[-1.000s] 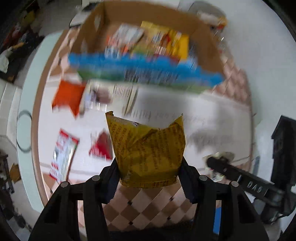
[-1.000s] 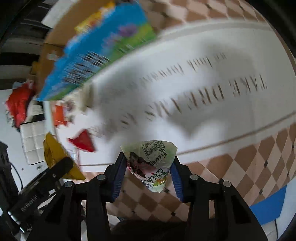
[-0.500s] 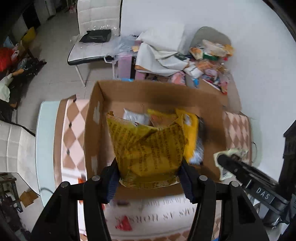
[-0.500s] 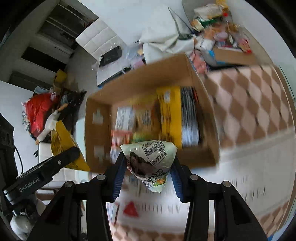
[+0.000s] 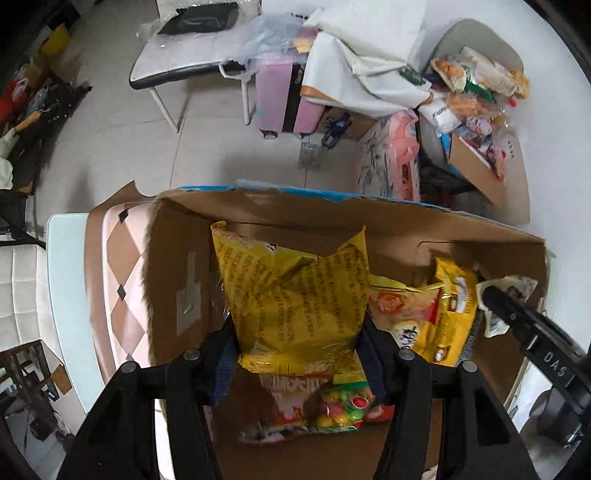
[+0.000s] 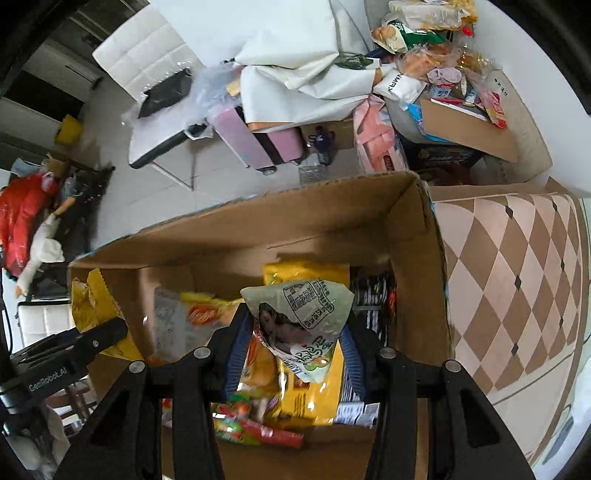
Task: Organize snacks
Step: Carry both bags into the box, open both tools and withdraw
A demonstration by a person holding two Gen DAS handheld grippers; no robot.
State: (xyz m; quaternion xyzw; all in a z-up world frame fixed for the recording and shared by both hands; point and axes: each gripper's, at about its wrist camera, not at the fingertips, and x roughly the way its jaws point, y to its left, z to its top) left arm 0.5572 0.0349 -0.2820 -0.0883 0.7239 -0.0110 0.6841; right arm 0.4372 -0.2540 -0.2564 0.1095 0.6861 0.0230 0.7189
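pale tiled floor (image 5: 207, 147), white chair (image 6: 147, 62), white wall (image 5: 498, 22), daylight.

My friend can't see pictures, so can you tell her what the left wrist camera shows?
The left gripper holds a crinkled yellow snack bag between its jaws, above an open cardboard box that already has other snack packets inside. The right gripper, holding a pale packet, pokes in from the right, and a cluttered floor lies beyond.
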